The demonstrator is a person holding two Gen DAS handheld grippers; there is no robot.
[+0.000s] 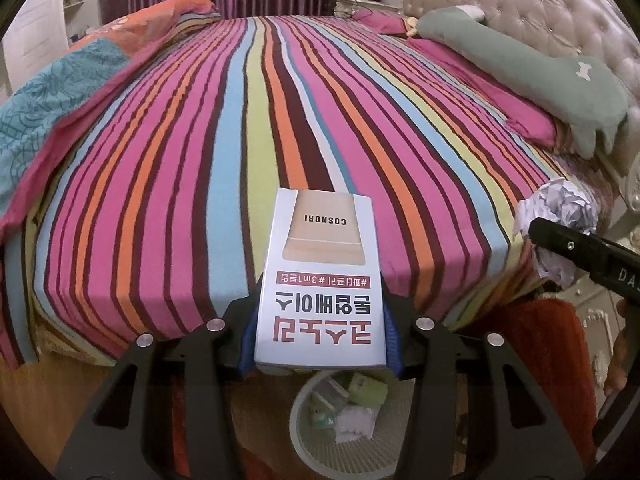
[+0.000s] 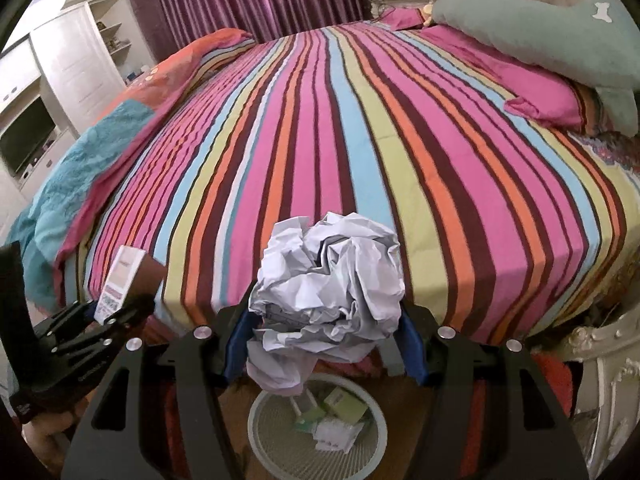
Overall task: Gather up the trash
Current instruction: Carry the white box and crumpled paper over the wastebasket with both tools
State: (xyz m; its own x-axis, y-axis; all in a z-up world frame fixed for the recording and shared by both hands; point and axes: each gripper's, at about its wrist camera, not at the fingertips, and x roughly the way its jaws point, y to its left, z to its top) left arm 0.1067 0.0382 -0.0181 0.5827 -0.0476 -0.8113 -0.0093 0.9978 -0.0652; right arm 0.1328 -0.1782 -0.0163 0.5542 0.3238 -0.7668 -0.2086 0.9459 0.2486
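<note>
While the striped bedspread [image 1: 280,120] fills most of both views, the left gripper [image 1: 320,336] sits at the lower centre of its own frame, its blue-padded fingers [image 1: 391,340] pressed against the two long sides of a white cosmetics box [image 1: 320,280]. The box is a flat rectangular carton with a beige tube pictured on its upper half under the word COSNORI, a red band of small print across the middle and large red Korean lettering on the lower half, all reading upside down. Its long axis runs up the frame, away from the camera toward the bed, with the near end between the pads and the far end jutting past the fingertips. Directly below it, at the bottom centre, stands a white mesh wastebasket [image 1: 304,408] already holding green cartons and white scraps.

In the right wrist view, the right gripper [image 2: 324,332] is clamped on a crumpled paper ball [image 2: 332,288], a pale grey-white wad with deep creases and no clear long axis, bulging above and below the fingers. It hangs over the same wastebasket [image 2: 260,408] at the bottom centre. The left gripper [image 2: 112,316] and its box [image 2: 120,284] show at the lower left.
</note>
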